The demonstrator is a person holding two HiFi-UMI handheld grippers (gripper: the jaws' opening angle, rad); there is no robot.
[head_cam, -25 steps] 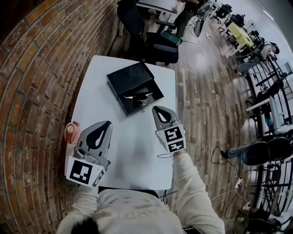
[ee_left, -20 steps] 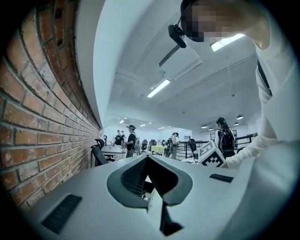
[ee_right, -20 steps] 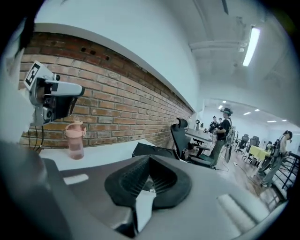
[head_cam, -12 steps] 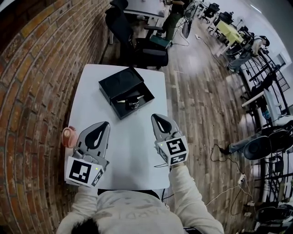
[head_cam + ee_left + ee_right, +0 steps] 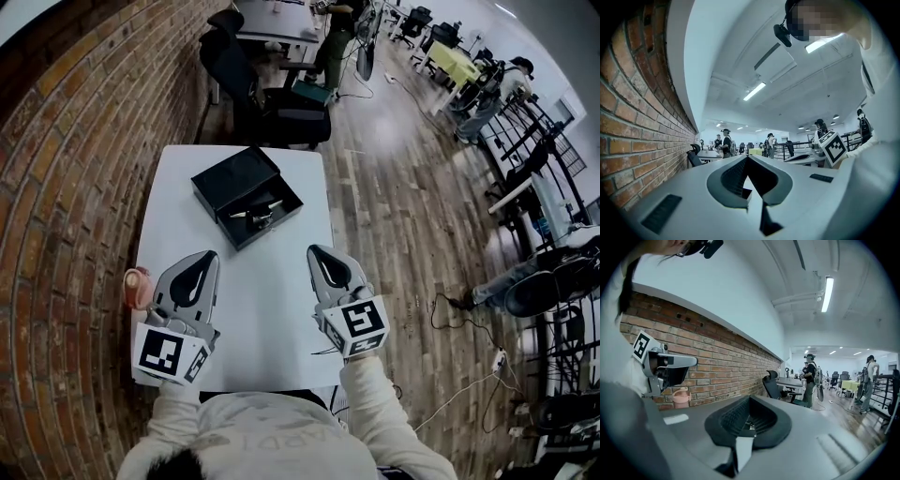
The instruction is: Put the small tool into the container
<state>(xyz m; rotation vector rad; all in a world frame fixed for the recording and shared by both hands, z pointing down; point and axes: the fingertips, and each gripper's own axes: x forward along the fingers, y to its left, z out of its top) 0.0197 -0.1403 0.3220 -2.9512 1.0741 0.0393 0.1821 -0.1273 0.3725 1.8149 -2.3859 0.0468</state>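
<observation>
A black open box lies on the far half of the white table. A small metal tool rests inside its tray. My left gripper hovers over the table's near left, jaws shut and empty. My right gripper is at the near right, a short way from the box's near corner, also shut and empty. In the left gripper view the jaws meet at their tips, and the right gripper's marker cube shows beside them. The right gripper view shows its own shut jaws and the left gripper.
A small pink container stands at the table's left edge against the brick wall. Office chairs and desks lie beyond the table's far end. People stand further off. Wooden floor and cables run along the right.
Both grippers have drawn back toward me, away from the box, the right one most. The box and the tool in it have not moved.
</observation>
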